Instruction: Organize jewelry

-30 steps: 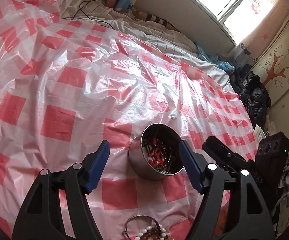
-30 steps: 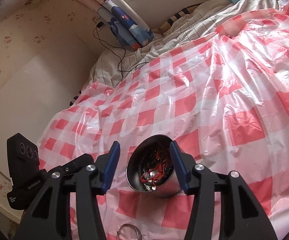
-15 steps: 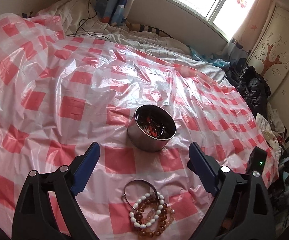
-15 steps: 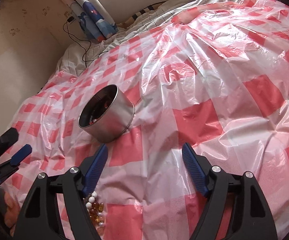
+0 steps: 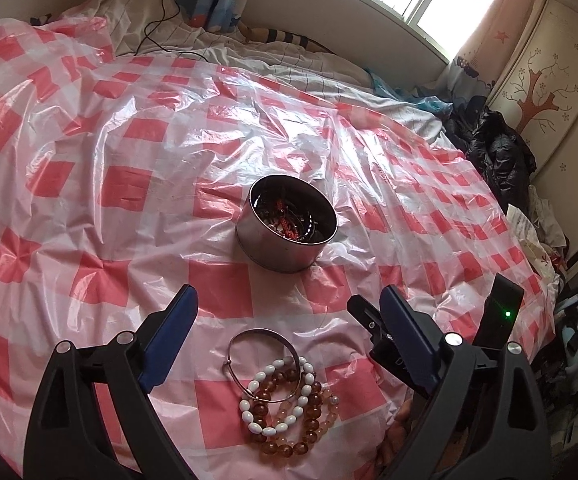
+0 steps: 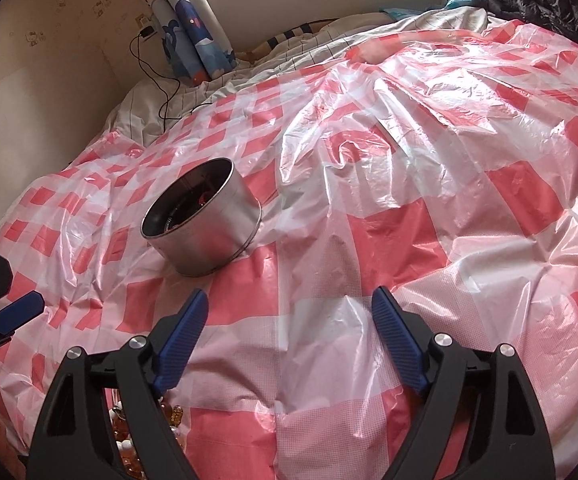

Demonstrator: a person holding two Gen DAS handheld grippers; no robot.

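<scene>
Left gripper (image 5: 287, 312) wide apart over the bracelets (image 5: 285, 396); right gripper (image 6: 289, 312) opening, empty, over the cloth (image 6: 429, 160); tin (image 5: 287, 226) beyond

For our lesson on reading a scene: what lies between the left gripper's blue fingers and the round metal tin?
Left wrist view: between left gripper and round metal tin, only bare red-and-white checked plastic sheet.

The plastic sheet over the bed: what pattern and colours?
Red-and-white checks on a translucent, crinkled plastic sheet; the left wrist view shows it best.
</scene>
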